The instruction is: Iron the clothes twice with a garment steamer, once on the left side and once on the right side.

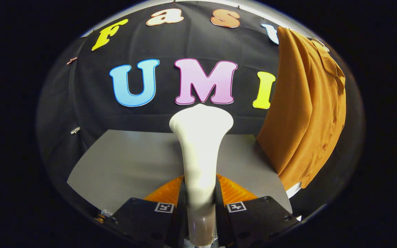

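We see the gripper (200,198) closed on the handle of the white garment steamer (201,137), which stands up between both fingers. The orange shirt (305,110) hangs to the right, beyond the fingers, above the grey table (129,162).

Your garment steamer (200,144) is cream-white, its slim handle upright and widening to a flared head on top. To the steamer's right, well apart from it, hangs your rust-orange buttoned shirt (308,113), draped in long folds.
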The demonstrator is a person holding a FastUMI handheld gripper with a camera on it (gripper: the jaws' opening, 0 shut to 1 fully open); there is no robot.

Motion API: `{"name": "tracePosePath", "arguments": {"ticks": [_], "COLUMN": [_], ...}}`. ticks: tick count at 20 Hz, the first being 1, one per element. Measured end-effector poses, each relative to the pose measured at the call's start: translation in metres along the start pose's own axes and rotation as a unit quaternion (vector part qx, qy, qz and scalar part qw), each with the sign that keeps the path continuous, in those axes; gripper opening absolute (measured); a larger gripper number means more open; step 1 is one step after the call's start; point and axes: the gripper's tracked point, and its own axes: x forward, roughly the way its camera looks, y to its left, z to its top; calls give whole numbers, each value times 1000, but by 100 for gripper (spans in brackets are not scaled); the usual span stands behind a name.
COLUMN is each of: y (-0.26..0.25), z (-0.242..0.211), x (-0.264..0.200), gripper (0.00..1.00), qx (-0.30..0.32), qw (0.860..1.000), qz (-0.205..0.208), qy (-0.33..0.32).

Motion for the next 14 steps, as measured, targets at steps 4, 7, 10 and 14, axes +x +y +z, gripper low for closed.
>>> {"name": "tracePosePath", "arguments": {"ticks": [4, 7, 10, 14], "y": [-3, -1, 2, 8], "z": [11, 16, 21, 25], "x": [-30, -57, -87, -131], "gripper": [40, 40, 40, 40], "qx": [11, 16, 19, 22], "qw": [999, 998, 997, 993], "qz": [-9, -18, -28, -47], "qy": [-31, -53, -76, -107]}}
